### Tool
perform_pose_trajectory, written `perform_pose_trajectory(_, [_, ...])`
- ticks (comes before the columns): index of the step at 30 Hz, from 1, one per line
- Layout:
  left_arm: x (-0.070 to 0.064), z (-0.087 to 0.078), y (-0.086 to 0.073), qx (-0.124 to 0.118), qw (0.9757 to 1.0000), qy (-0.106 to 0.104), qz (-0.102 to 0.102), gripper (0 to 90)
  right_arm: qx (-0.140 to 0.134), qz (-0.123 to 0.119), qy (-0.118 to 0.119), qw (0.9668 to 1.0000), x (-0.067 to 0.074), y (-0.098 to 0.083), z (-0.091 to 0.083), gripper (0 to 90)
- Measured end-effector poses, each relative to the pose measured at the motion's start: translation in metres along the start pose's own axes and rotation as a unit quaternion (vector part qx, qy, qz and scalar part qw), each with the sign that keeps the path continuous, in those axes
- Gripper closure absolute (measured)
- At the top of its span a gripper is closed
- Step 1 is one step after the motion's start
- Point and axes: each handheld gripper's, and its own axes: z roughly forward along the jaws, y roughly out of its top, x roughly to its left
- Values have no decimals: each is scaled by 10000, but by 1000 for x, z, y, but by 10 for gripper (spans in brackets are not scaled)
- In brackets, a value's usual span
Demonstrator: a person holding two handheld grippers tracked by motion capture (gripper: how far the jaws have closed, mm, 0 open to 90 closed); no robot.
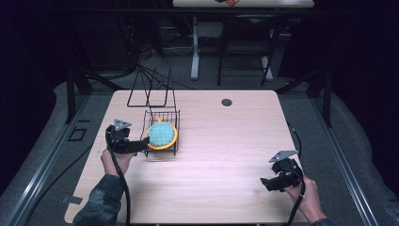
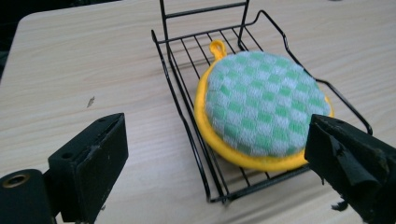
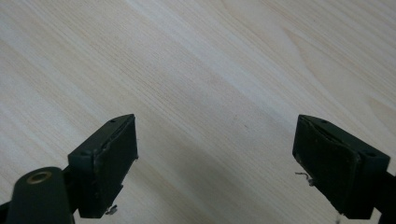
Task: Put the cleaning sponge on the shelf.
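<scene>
A round pad (image 1: 161,134) (image 2: 264,105), green-and-white checked with a yellow rim and loop, lies in a black wire rack (image 1: 173,118) (image 2: 184,121) left of the table's middle. My left gripper (image 1: 142,143) (image 2: 217,154) is open at the rack's near left corner, its jaws standing wide on either side of the rack's edge and the pad's rim. My right gripper (image 1: 264,183) (image 3: 215,165) is open near the table's front right, over bare wood, with nothing between its jaws.
The rack's tall wire frame (image 1: 149,87) rises behind it toward the table's far edge. A dark round hole (image 1: 227,102) sits at the table's back middle. Desk legs and cables (image 1: 195,47) stand on the floor beyond.
</scene>
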Motion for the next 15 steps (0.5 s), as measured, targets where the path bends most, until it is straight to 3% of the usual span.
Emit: perform_pose_trajectory(15, [-19,-23,-21,167,9988,-156,435,1,34,-40,14,10000,0,0,0,136])
